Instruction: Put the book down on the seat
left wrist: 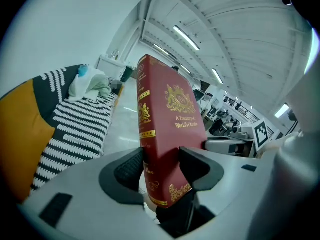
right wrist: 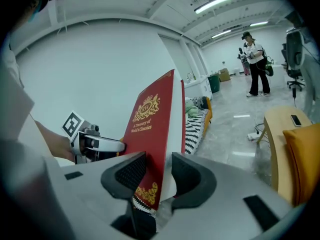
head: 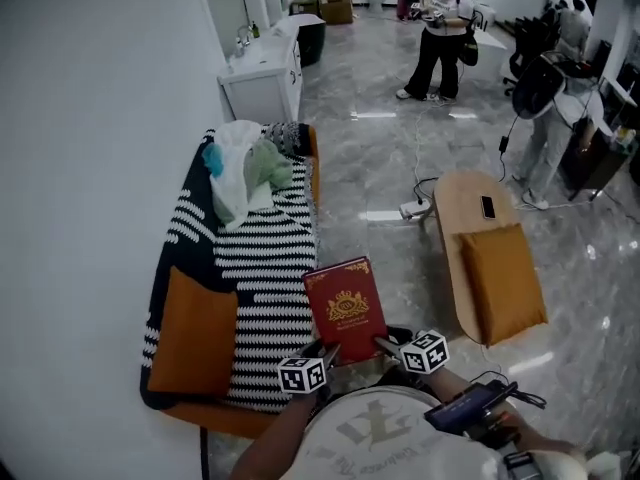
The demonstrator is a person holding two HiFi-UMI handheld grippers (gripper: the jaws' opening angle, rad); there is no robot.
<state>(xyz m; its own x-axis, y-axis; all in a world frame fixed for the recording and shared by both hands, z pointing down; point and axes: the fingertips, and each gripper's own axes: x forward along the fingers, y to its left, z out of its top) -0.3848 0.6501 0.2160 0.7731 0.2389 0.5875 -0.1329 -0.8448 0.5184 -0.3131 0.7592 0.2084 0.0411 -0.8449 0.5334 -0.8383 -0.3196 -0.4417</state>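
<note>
Room: white walls, glossy grey stone floor [head: 390, 158], ceiling strip lights. Long seat [head: 265, 268] along the left wall, black-and-white striped cover, orange cushion [head: 195, 333] at the near end, heap of clothes [head: 242, 173] at the far end. Low wooden table [head: 462, 200] to the right carries a second orange cushion [head: 502, 280] and a phone [head: 487, 207]. Person [head: 440, 33] stands far off. Red book [head: 346, 308] is held up over the seat's right edge, not resting on it. Left tongs [head: 328, 351] and right tongs [head: 385, 345] each clamp a bottom corner of it. Gold crest on the cover, title reads "A Treasury of World's Classics".
</note>
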